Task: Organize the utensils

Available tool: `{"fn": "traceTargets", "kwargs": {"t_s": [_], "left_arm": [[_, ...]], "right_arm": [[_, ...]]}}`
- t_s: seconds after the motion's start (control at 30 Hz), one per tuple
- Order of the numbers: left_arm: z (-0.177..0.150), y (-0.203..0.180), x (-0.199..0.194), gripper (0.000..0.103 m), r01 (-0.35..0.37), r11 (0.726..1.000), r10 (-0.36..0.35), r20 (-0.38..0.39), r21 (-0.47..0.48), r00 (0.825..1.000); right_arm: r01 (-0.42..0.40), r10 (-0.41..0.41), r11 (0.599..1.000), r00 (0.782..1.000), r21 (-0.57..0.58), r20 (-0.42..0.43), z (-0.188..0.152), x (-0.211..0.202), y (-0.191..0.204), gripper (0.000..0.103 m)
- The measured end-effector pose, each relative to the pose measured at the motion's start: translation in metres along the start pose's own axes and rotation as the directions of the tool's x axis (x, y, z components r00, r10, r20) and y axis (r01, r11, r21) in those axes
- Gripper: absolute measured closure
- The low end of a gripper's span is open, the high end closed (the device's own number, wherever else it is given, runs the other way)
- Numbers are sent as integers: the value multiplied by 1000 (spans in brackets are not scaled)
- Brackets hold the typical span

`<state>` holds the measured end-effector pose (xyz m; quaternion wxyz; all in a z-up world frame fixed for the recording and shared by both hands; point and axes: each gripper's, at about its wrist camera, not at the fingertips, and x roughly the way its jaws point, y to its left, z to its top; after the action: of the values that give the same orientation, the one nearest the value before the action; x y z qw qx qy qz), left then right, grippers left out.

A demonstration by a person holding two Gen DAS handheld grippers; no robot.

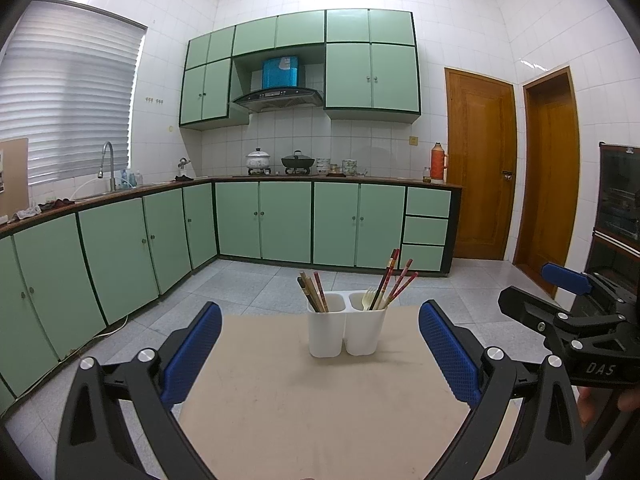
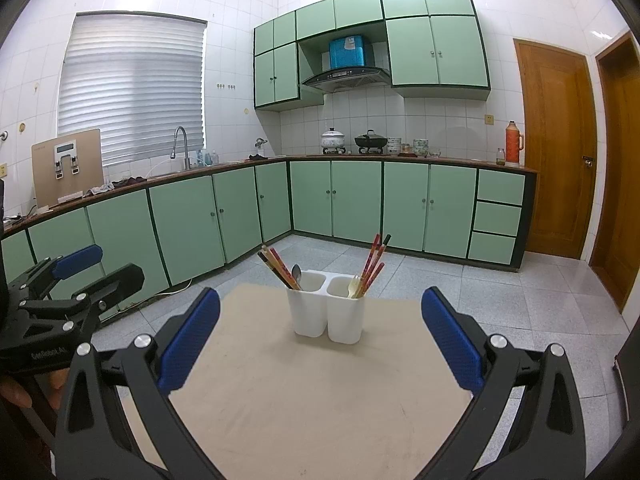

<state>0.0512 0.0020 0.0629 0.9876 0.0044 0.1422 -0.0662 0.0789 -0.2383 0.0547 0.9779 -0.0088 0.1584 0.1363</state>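
1. Left tool [image 1: 320,354], black frame w/ blue textured pads: released, jaws spread wide, nothing between them. It hovers over the near part of the beige flat-topped table [image 1: 280,400], pointing at the holder.
2. Right tool [image 2: 320,344], same black/blue build: also released, jaws wide apart, empty, above the table's near edge. It shows at the right edge of the left wrist view too, and the left tool shows at the left edge of the right wrist view.
3. White plastic two-compartment utensil holder [image 1: 346,332] stands upright near the table's far edge, about mid-width, well apart from both tools.
4. Holder's left compartment: bundle of brown and red chopsticks [image 1: 314,292] leaning left; right wrist view also shows a metal spoon [image 2: 296,274] in that compartment.
5. Holder's right compartment: red patterned chopsticks plus one dark one [image 1: 394,280] leaning right, w/ a pale yellow plastic fork [image 1: 369,298] beside them.
6. Rest of the table top around the holder is bare beige surface.
7. Bkgd: pale green kitchen cabinets [image 1: 280,224] along the walls, grey tiled floor [image 1: 256,280], two wooden doors [image 1: 482,160] at right.
8. Part of a person's hand [image 1: 608,400] shows under the right tool's body at the left wrist view's right edge.
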Motion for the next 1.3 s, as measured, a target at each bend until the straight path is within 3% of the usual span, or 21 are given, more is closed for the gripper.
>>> {"fn": "traceTargets", "kwargs": {"t_s": [1.3], "left_arm": [[-3, 0, 3, 6, 7, 1000, -7, -7, -8, 1000]], "right_arm": [[3, -3, 1000, 1000, 0, -10, -5, 5, -1, 5]]}}
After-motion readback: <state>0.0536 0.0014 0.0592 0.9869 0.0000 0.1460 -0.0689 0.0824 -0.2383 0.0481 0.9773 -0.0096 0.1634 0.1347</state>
